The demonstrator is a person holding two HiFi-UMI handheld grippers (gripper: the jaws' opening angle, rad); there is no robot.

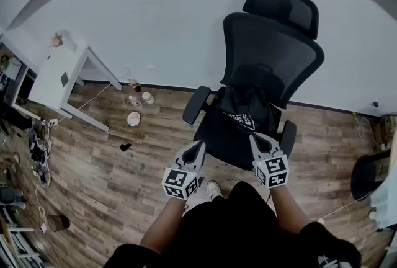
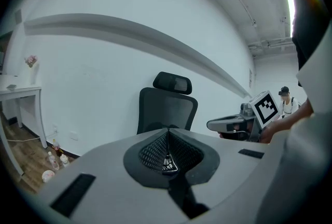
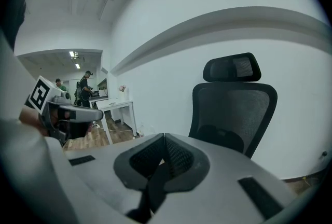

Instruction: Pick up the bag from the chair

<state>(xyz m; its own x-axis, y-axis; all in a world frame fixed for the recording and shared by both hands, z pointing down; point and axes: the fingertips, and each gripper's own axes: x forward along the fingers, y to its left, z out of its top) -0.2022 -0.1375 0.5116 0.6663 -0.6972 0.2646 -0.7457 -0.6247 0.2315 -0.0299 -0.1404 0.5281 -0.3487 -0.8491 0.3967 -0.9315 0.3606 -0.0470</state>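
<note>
A black bag (image 1: 244, 108) with a white print lies on the seat of a black mesh office chair (image 1: 271, 53), leaning against the backrest. My left gripper (image 1: 197, 147) hovers at the seat's front left edge, its jaws shut with nothing between them. My right gripper (image 1: 257, 140) hovers over the seat's front right, just short of the bag, also shut and empty. In the left gripper view the chair (image 2: 167, 108) rises beyond the closed fingertips (image 2: 167, 137), and the right gripper (image 2: 236, 124) shows at the right. The right gripper view shows the chair (image 3: 234, 109) ahead.
A white desk (image 1: 59, 74) stands at the left by the wall. Bottles and small items (image 1: 138, 102) sit on the wood floor beside it. Cables and clutter (image 1: 37, 142) lie at the far left. Another black chair (image 1: 366, 175) is at the right edge.
</note>
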